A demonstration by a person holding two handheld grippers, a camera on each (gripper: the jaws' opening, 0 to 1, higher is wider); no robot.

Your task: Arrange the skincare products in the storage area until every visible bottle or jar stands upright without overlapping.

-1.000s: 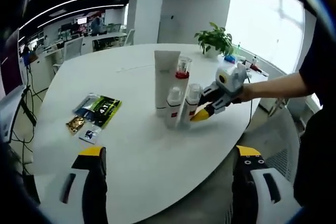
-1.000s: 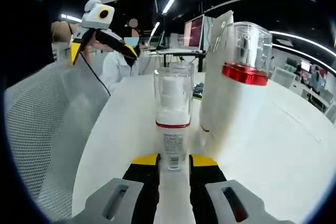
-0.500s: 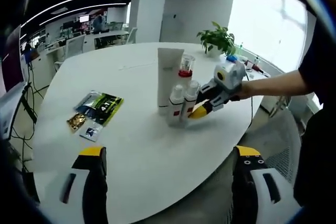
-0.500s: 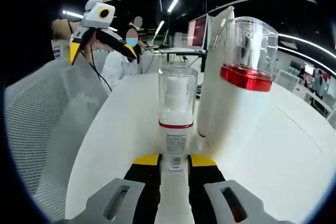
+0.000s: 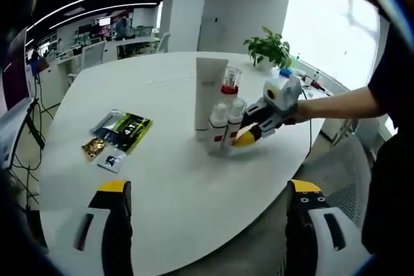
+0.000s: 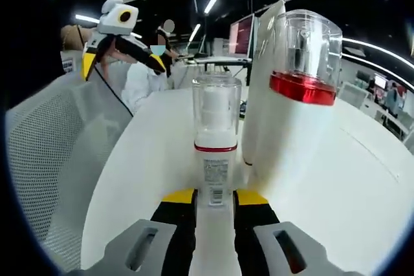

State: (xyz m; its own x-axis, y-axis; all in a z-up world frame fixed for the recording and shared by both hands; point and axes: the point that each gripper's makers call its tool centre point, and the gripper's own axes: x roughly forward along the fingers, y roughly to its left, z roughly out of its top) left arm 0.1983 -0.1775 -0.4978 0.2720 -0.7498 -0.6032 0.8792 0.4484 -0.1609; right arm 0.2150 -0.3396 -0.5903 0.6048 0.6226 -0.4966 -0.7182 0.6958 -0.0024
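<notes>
On white round table (image 5: 162,179), near its edge: four skincare items upright, clustered. Tall white tube (image 5: 207,98); red-collared pump bottle (image 5: 228,88) beside it; two small clear-capped bottles in front. My right gripper (image 5: 249,135) clamps nearer small bottle (image 6: 213,159) at base. My left gripper (image 5: 207,224) held back, jaws spread wide, holding nothing. Sachets (image 5: 119,135) lie apart, flat.

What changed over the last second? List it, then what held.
The right tongs, shut on the small bottle, nudged it closer to the other bottles; nothing was taken or released. The left tongs stayed open above the table; the tall tube and packets stayed put.
</notes>
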